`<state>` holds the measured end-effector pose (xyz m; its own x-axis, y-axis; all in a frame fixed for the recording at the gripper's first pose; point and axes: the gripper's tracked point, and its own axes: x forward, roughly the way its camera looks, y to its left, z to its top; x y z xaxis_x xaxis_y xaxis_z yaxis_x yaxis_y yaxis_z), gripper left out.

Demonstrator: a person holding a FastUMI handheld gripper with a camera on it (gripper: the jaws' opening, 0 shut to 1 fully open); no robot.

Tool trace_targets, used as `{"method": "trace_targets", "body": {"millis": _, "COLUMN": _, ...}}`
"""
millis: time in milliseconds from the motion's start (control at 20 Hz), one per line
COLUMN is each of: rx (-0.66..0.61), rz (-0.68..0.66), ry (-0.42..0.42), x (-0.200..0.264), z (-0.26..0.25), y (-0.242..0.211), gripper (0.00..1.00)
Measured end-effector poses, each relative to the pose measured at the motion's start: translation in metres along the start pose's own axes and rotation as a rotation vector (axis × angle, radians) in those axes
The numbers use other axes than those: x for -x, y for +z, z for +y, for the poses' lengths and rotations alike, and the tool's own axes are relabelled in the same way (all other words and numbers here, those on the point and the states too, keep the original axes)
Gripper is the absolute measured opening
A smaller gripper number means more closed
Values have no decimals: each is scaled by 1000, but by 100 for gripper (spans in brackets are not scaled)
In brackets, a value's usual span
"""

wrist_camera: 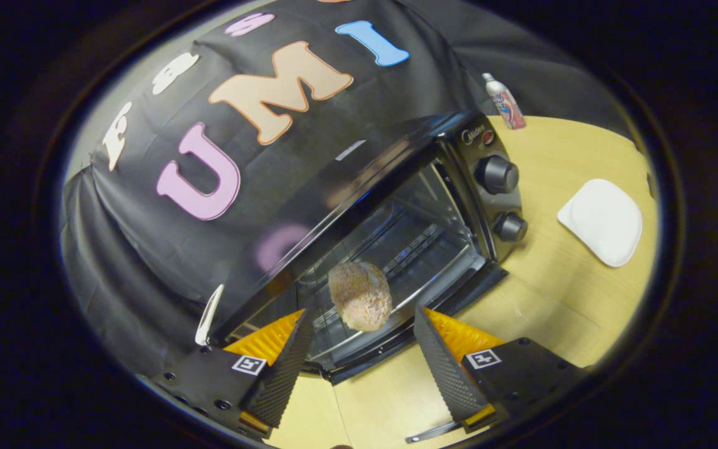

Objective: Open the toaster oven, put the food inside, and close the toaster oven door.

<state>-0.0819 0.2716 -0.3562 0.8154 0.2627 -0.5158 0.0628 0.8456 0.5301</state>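
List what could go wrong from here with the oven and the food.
1. The breaded food sits near the front of the rack, just ahead of the open gripper; it might roll out.
2. The toaster oven door looks only partly raised; letting it swing could jolt the food.
3. A finger could bump the knobs on approach.

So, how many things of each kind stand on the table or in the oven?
Toaster oven: 1
Breaded food piece on the oven rack: 1
White plate: 1
Spray can: 1
Total: 4
The gripper is open.
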Motion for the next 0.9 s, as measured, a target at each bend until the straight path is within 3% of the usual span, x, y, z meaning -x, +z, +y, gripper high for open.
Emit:
{"method": "trace_targets", "body": {"millis": 500, "rx": 248, "rz": 83, "ry": 5, "x": 76, "z": -45, "y": -25, "gripper": 100}}
{"method": "trace_targets", "body": {"millis": 900, "rx": 483, "rz": 239, "ry": -22, "x": 104, "z": -97, "y": -84, "gripper": 100}}
